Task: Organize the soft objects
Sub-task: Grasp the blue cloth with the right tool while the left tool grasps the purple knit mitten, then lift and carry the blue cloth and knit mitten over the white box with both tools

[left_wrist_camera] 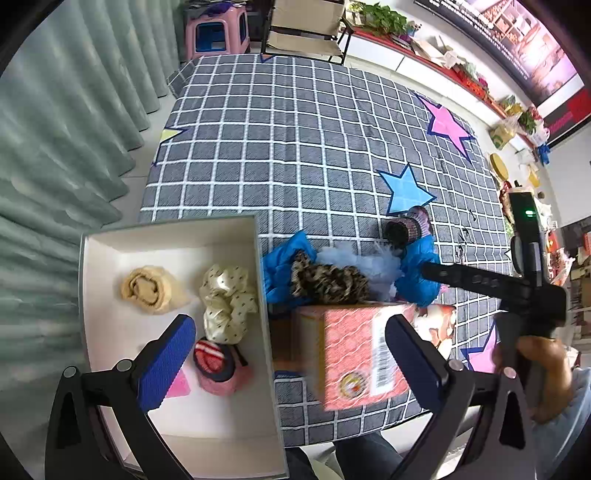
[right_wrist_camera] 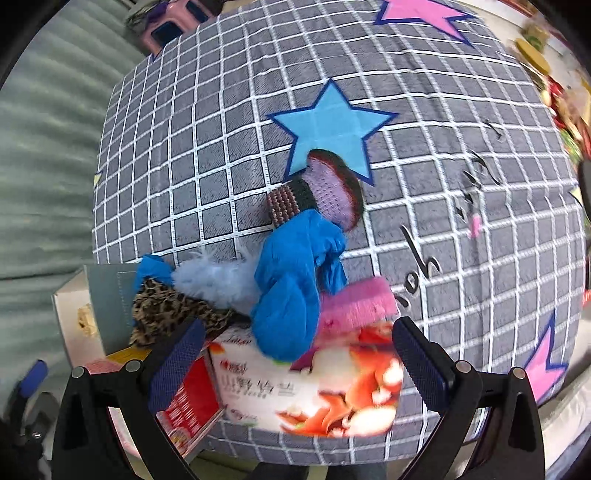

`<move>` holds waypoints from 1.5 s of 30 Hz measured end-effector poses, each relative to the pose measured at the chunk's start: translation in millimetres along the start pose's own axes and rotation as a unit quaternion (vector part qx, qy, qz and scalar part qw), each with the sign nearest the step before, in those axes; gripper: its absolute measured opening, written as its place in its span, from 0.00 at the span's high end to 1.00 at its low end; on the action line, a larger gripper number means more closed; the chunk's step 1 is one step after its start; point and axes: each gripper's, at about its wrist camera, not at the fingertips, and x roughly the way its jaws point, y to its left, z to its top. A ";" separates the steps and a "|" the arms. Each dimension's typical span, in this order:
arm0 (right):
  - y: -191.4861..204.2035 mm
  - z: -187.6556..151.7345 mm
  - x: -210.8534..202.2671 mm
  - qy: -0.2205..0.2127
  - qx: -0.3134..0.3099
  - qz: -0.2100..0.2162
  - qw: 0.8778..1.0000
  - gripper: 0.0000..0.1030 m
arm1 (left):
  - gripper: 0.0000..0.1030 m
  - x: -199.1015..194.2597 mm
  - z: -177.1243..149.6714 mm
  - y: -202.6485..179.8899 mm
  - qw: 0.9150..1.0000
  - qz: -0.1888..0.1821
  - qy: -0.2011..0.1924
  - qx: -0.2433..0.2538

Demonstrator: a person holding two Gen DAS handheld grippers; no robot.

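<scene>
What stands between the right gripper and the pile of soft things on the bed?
A printed carton stands directly before the open right gripper, with the blue cloth and leopard-print piece just behind it. The gripper would probably have to reach over the carton.

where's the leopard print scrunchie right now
In the left wrist view the leopard print scrunchie lies mid-frame on the checked cloth, just right of the white box, between blue fabric and pale fluff.

Staged bedroom in a showroom-like room.
Checked, star-printed bed [left_wrist_camera: 295, 140], green curtains [left_wrist_camera: 74, 110], pink stool [left_wrist_camera: 216, 31], folding chair [left_wrist_camera: 306, 29], cluttered shelf [left_wrist_camera: 461, 70] under a big wall poster [left_wrist_camera: 517, 44].
</scene>
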 end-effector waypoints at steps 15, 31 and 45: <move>-53.1 11.2 15.3 0.039 -0.002 0.118 0.992 0.71 | 0.00 59.4 71.3 -131.0 0.995 0.032 0.042 0.083; -200.6 -32.0 -30.1 -0.015 0.108 0.108 0.988 0.71 | 0.03 235.1 89.3 -211.2 0.981 0.106 0.128 0.100; -205.9 -23.3 4.6 -0.013 0.046 0.034 0.998 0.35 | 0.38 234.1 93.7 -222.1 0.984 0.067 0.136 0.096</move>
